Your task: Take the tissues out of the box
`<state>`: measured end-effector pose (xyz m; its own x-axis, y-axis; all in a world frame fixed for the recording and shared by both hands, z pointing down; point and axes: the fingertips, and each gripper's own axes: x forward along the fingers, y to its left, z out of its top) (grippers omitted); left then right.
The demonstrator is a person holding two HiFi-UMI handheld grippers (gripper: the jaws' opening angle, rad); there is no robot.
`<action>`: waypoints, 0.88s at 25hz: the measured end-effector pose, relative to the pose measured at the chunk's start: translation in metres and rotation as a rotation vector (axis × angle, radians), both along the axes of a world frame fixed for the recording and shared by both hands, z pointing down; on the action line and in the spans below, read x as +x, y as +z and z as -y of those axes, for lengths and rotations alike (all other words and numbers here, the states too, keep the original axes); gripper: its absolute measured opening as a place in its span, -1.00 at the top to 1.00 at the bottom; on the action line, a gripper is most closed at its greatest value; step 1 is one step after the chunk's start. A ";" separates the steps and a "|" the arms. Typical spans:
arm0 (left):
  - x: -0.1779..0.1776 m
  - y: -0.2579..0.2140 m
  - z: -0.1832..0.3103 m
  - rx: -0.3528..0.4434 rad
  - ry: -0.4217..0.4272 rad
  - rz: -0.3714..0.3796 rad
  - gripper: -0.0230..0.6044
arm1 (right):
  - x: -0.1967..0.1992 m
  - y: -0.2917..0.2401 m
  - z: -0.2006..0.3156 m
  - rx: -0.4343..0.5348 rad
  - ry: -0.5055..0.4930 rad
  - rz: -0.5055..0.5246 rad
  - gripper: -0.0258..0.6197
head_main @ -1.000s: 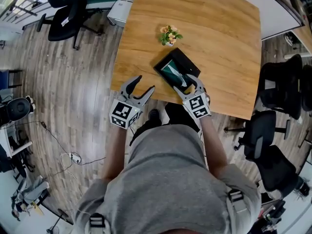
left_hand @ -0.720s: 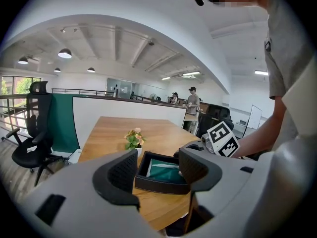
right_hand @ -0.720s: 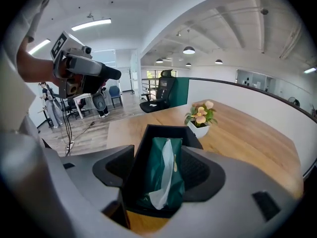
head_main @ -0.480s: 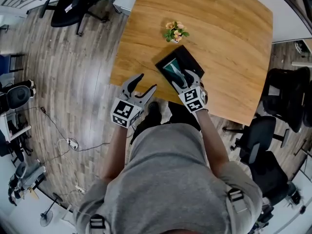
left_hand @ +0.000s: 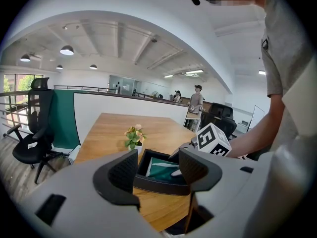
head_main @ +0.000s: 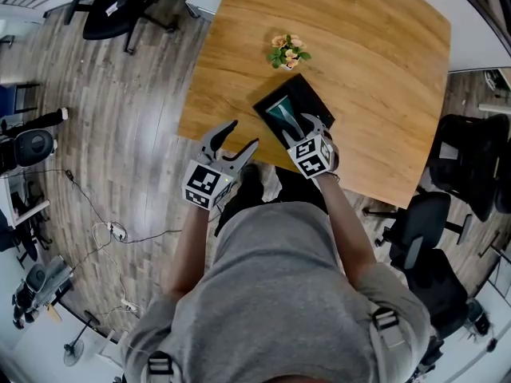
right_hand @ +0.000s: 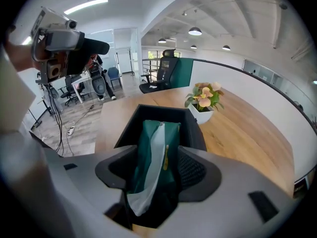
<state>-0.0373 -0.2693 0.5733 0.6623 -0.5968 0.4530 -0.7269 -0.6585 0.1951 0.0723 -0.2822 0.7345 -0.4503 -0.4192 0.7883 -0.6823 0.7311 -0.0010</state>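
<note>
A black open box (head_main: pixel 313 100) lies on the wooden table (head_main: pixel 367 46) near its front edge, with a green tissue pack (head_main: pixel 282 111) inside and a white tissue sticking out. My right gripper (head_main: pixel 308 123) reaches into the box's near end. Its jaws are closing, and both pads touch the sides of the tissue pack (right_hand: pixel 157 148) between them. The box's rim (right_hand: pixel 163 110) shows just beyond the right gripper (right_hand: pixel 153 175). My left gripper (head_main: pixel 239 136) hangs open and holds nothing, off the table's front edge, left of the box (left_hand: pixel 158 182).
A small potted plant (head_main: pixel 289 52) stands on the table just behind the box. Black office chairs stand right of the table (head_main: pixel 459 146) and at the far left (head_main: pixel 120 6). Cables lie on the wooden floor at left (head_main: pixel 112 231).
My right gripper has slid a little further over the box and its jaws have narrowed round the tissue pack. The left gripper has hardly moved.
</note>
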 end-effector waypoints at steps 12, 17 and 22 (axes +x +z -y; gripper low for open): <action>-0.003 0.006 -0.003 -0.009 0.010 0.002 0.09 | -0.001 0.014 -0.002 -0.055 -0.074 -0.102 0.57; -0.006 0.005 -0.003 -0.006 0.014 -0.002 0.09 | -0.002 0.012 -0.003 -0.077 -0.096 -0.091 0.71; -0.005 0.003 -0.001 -0.006 0.025 -0.012 0.09 | -0.008 0.012 -0.008 -0.083 -0.146 -0.093 0.83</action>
